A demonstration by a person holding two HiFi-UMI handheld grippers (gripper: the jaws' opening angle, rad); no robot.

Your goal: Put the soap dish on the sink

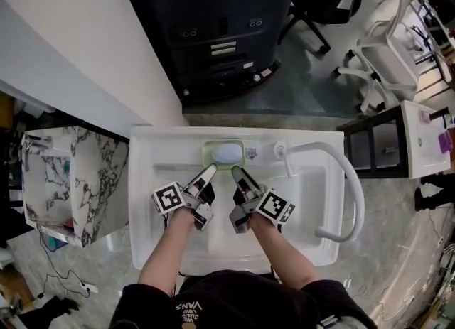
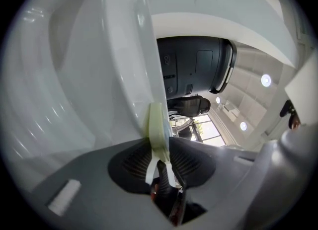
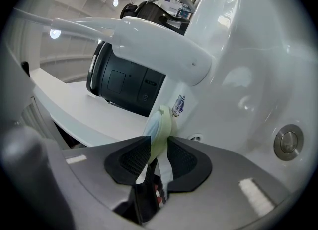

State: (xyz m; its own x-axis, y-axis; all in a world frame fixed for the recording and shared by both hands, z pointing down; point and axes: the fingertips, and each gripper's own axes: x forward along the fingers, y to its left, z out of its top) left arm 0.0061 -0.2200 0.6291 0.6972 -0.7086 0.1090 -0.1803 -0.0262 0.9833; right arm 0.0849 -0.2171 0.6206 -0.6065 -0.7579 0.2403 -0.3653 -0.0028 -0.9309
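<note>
Forearms come up from the bottom of the head view to both tools. The left gripper point(image 1: 211, 170) and right gripper point(image 1: 237, 173) meet at the near edge of the pale green soap dish point(image 1: 207, 153). It sits on the back ledge of the white sink point(image 1: 153, 143), just left of the faucet point(image 1: 334, 171), with a soap bar point(image 1: 227, 153) in it. Left gripper view: the left gripper point(image 2: 160, 149) has its jaws pinched on the soap dish point(image 2: 156, 119) rim, which lies against the sink point(image 2: 99, 75). Right gripper view: the right gripper point(image 3: 159, 149) is likewise clamped on the soap dish point(image 3: 161, 124). Placement looks essentially done, though full seating is unclear. Left to do: let go and back out.
</note>
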